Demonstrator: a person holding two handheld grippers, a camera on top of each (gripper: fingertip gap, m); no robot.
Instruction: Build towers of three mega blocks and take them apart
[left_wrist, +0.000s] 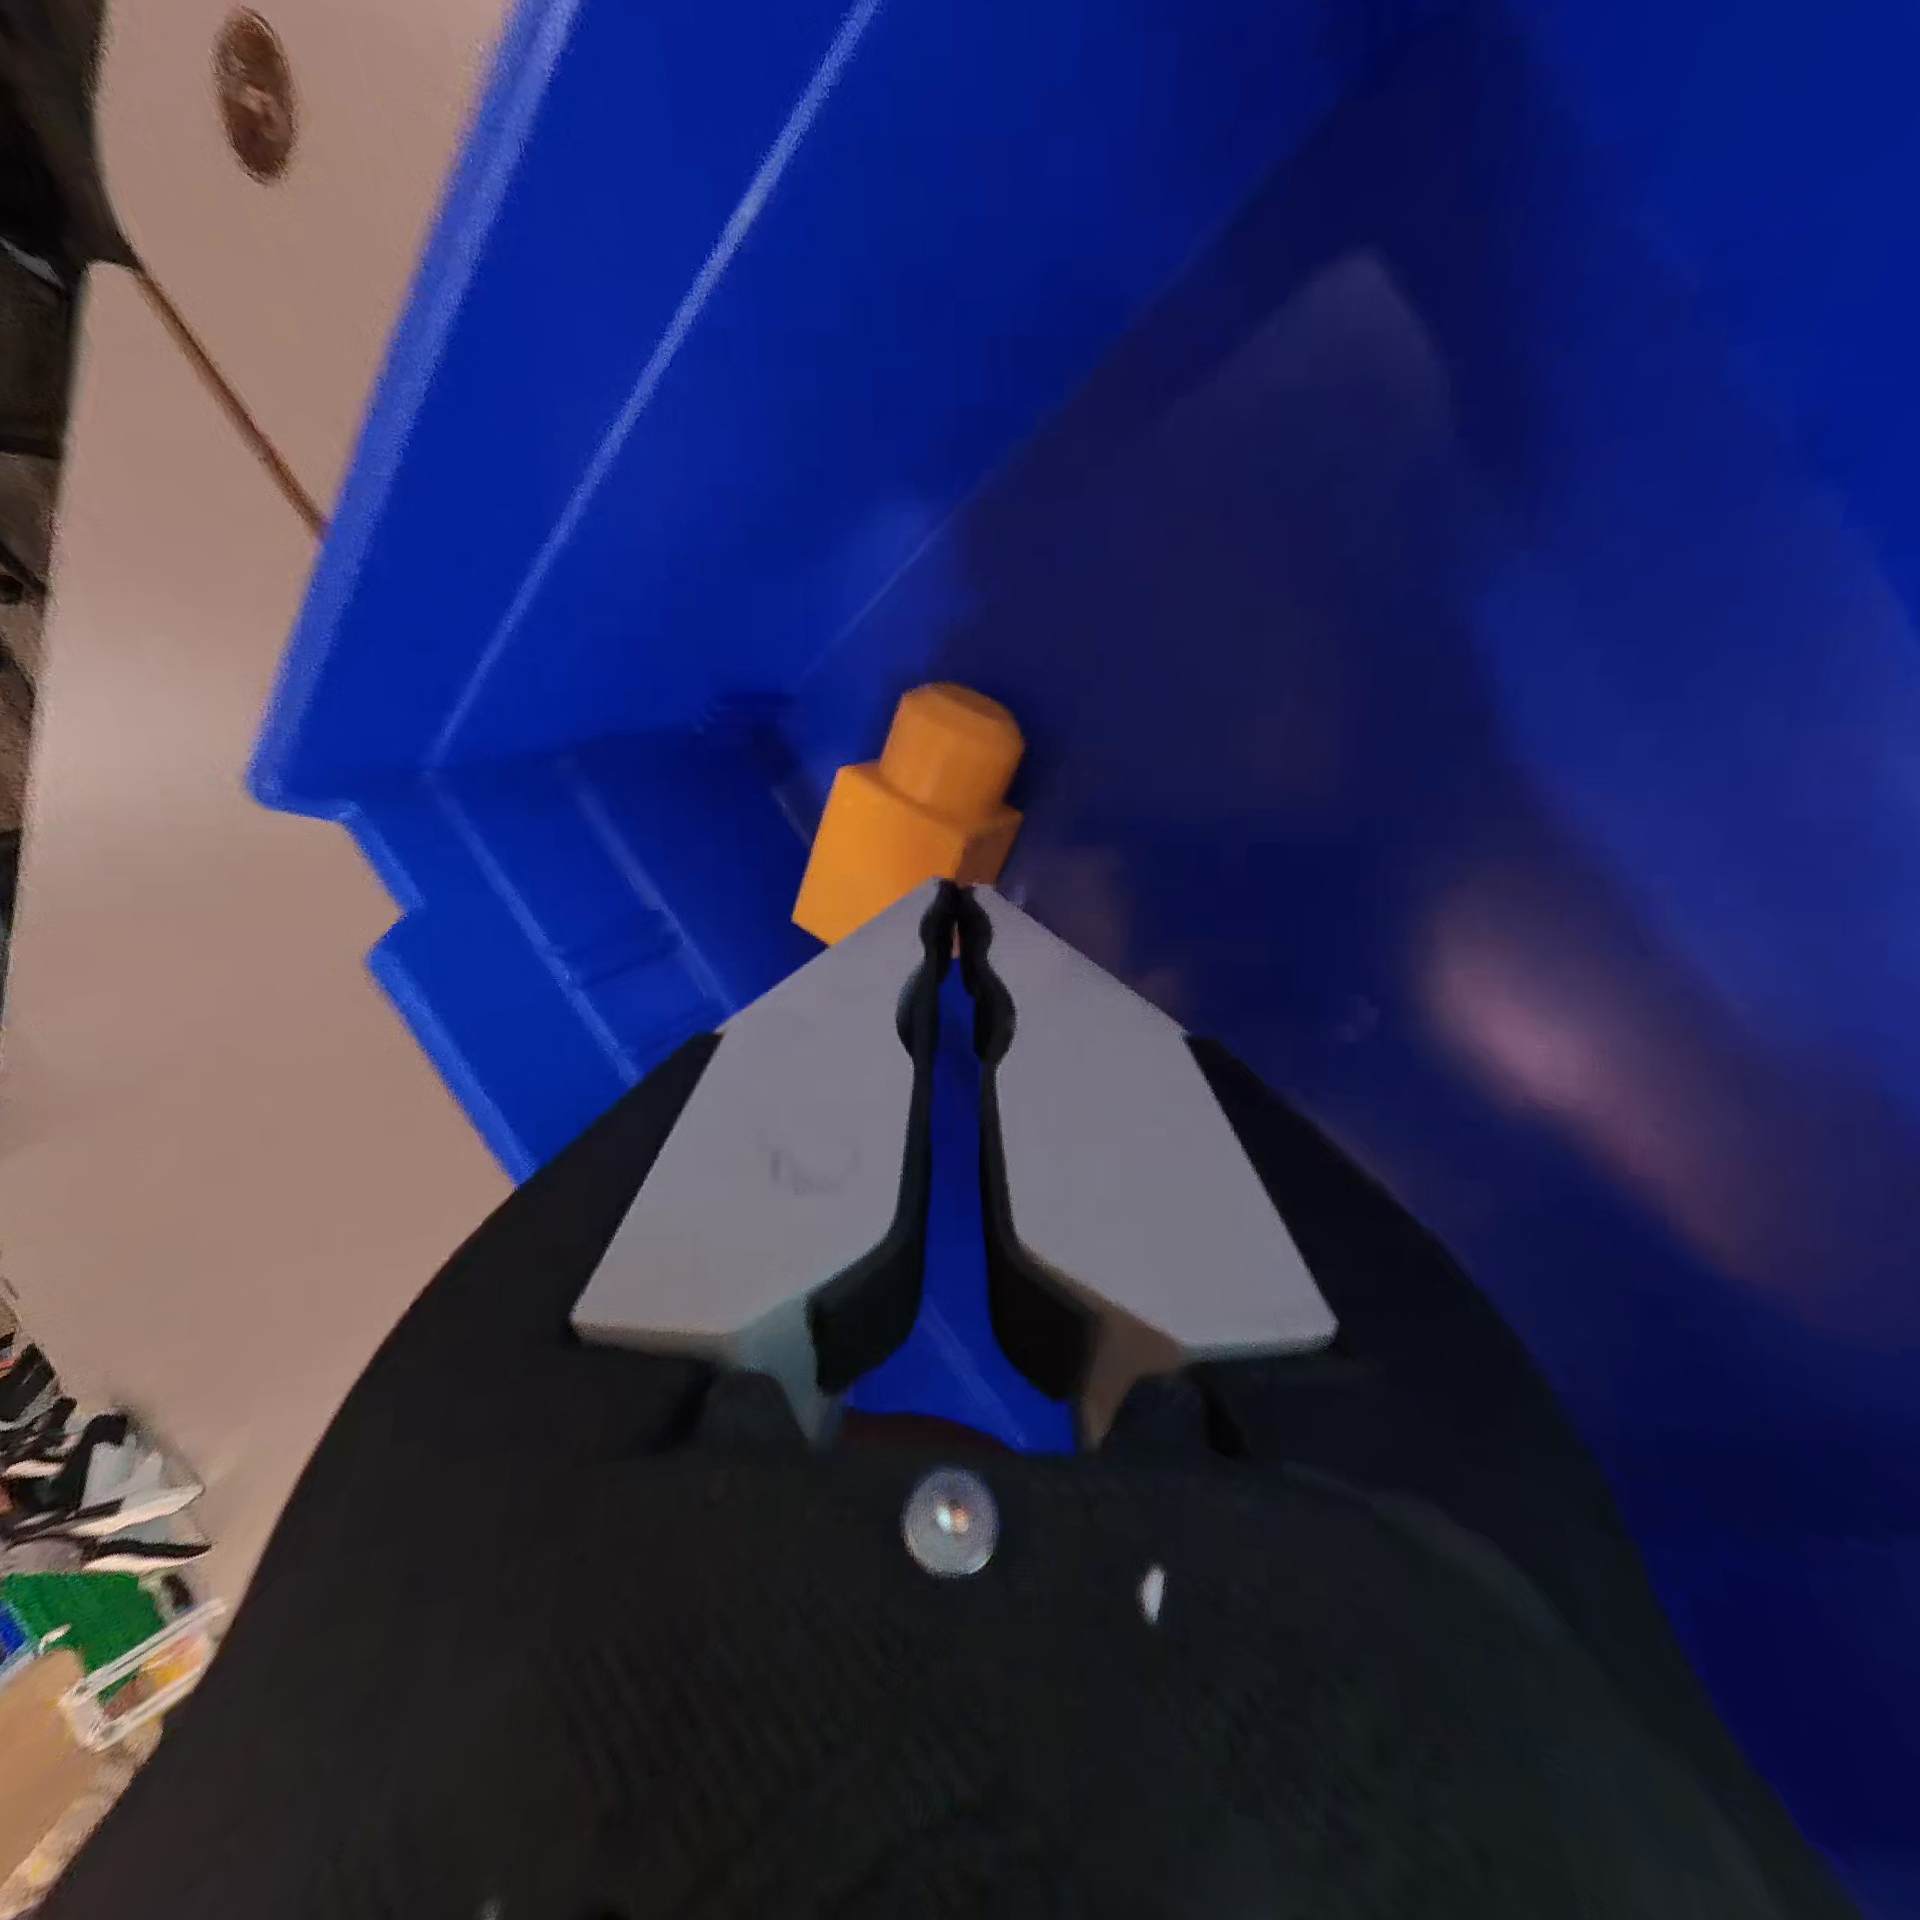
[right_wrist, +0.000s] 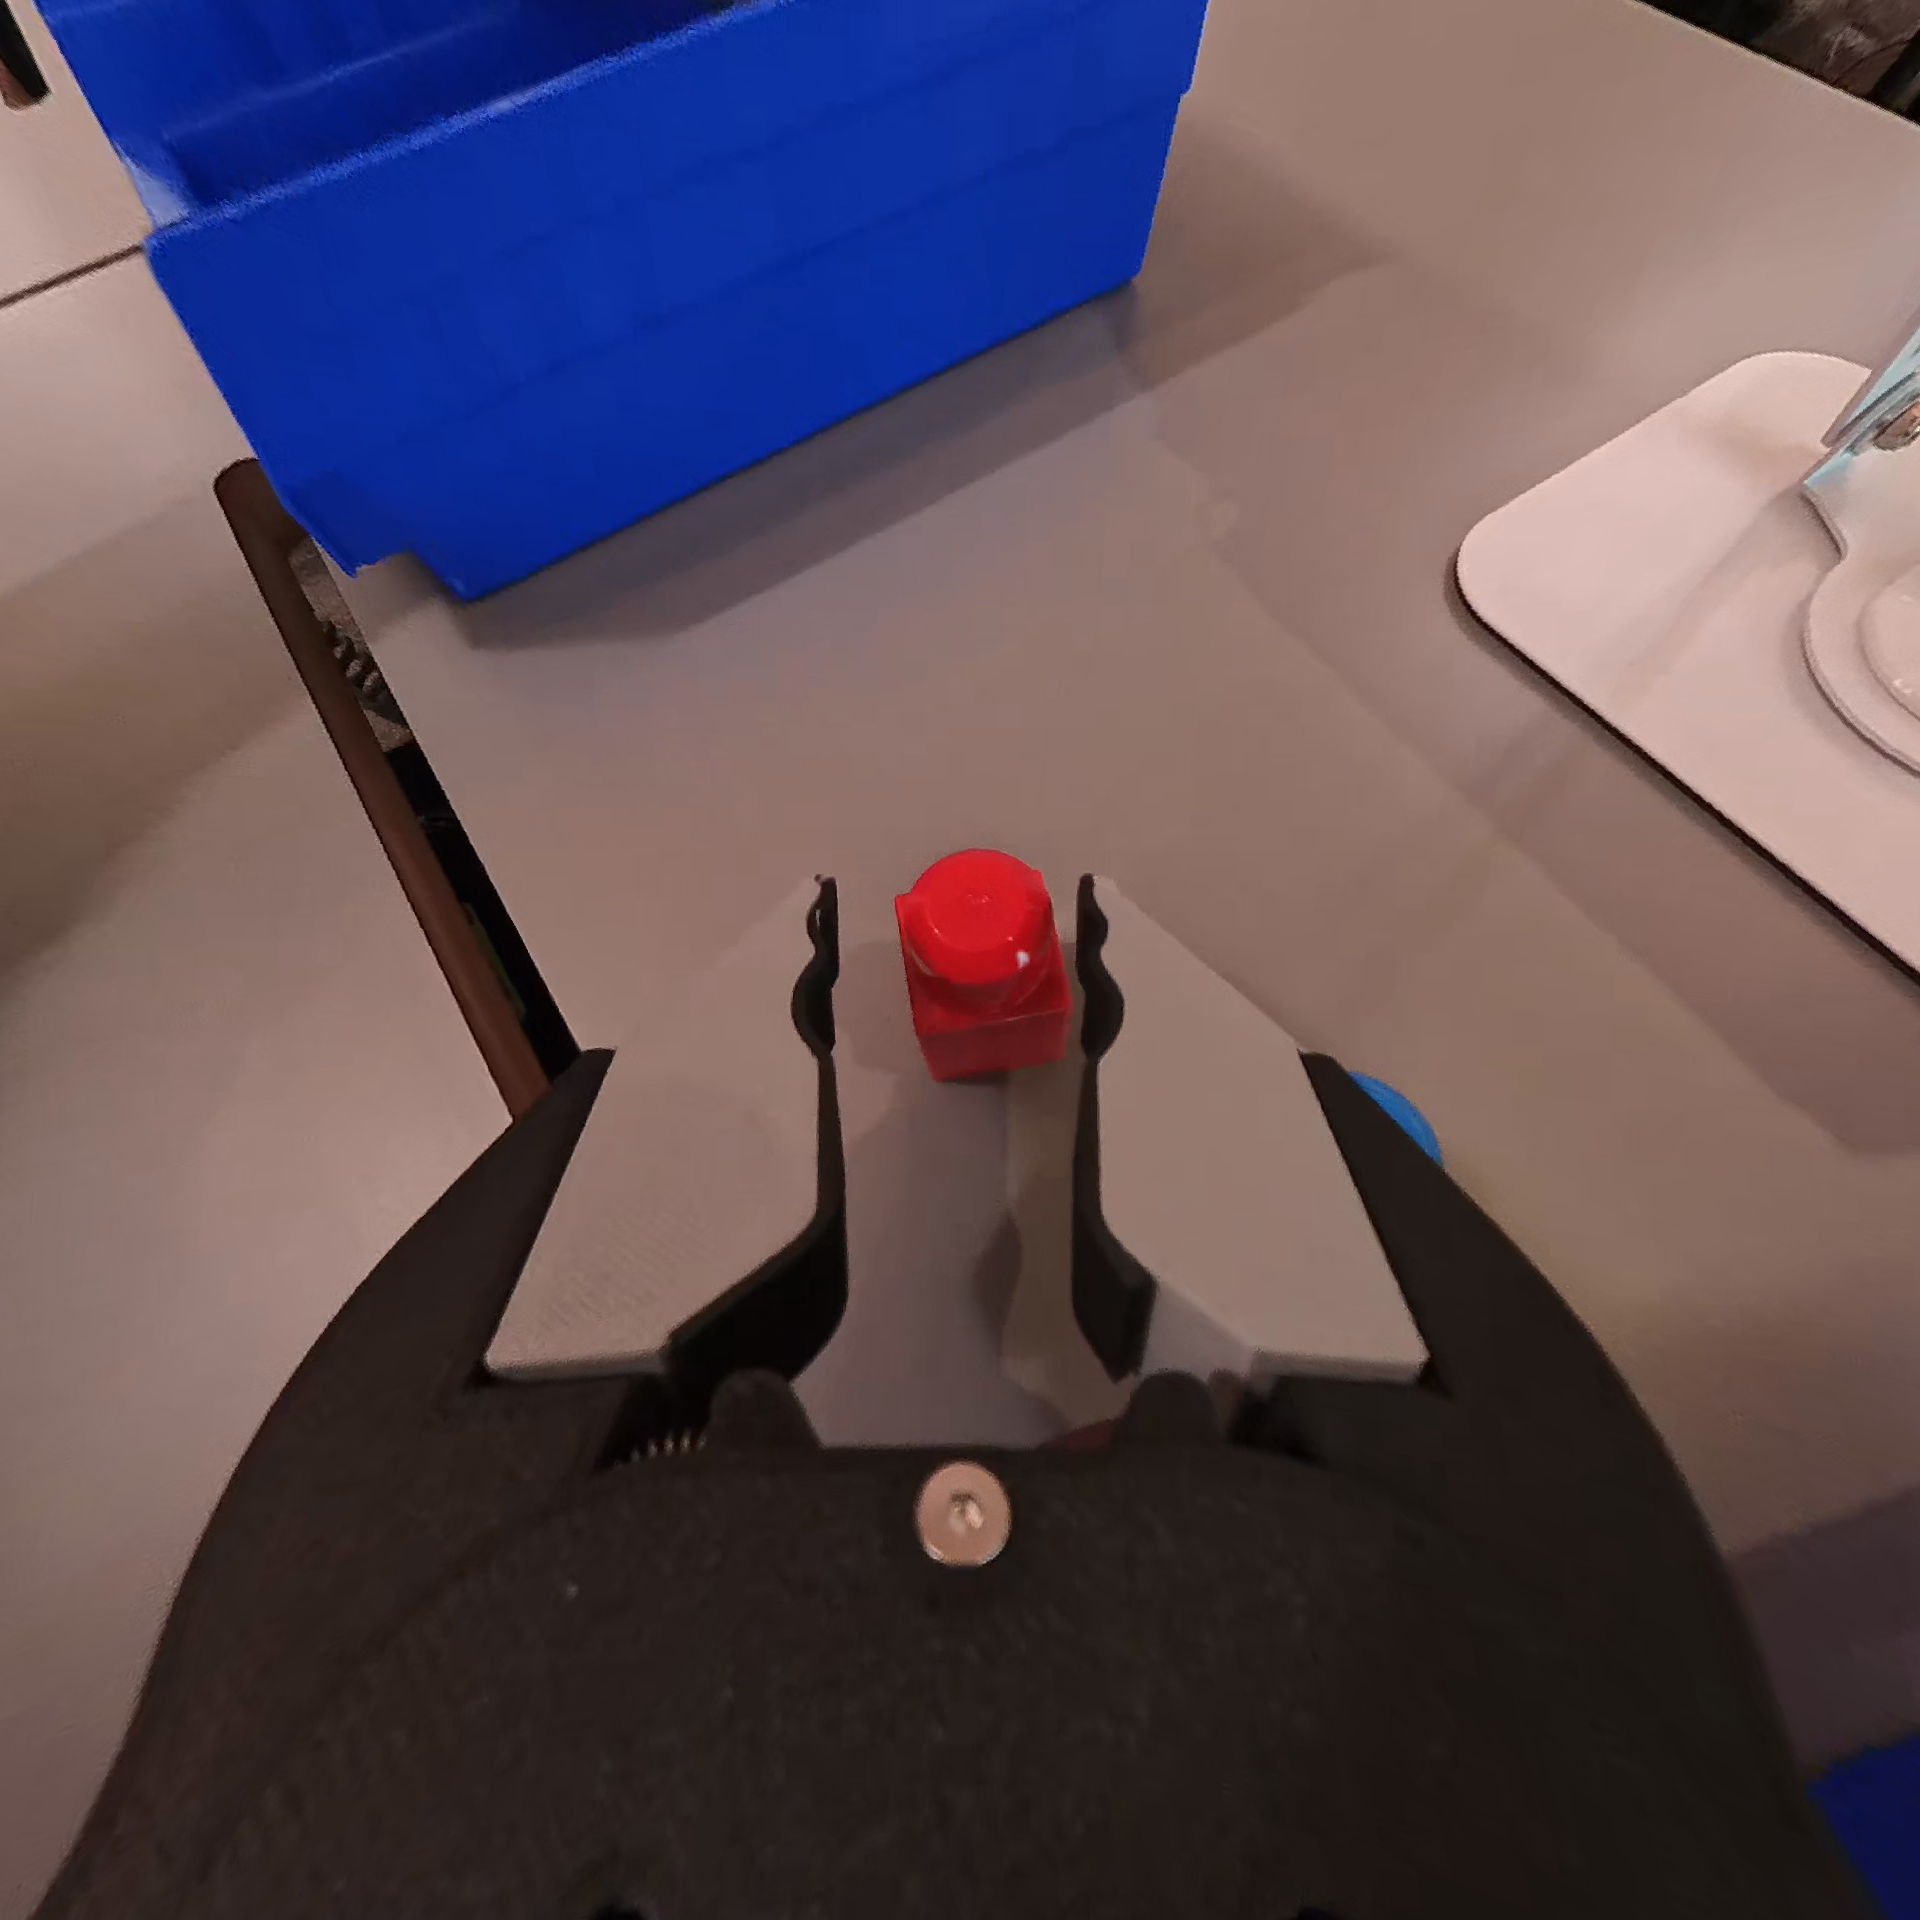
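In the left wrist view my left gripper (left_wrist: 952, 902) is shut, its tips pinching the near end of an orange mega block (left_wrist: 914, 821). The block sticks out past the tips, stud pointing away, in front of the inner wall of the blue bin (left_wrist: 1143, 416). The bin is blurred; the block and fingers are sharp. In the right wrist view my right gripper (right_wrist: 954, 904) is open. A red mega block (right_wrist: 982, 966) stands upright on the grey table (right_wrist: 935, 675) between the fingers (right_wrist: 821, 935), with a gap on each side.
The blue bin (right_wrist: 665, 312) stands at the table's far left. A white pad (right_wrist: 1662, 582) with a stand lies at the right. A dark gap (right_wrist: 395, 790) between tables runs down the left. A blue object (right_wrist: 1392, 1117) peeks out beside my right finger. One gripper's finger ends stand about 35 cm off the other's.
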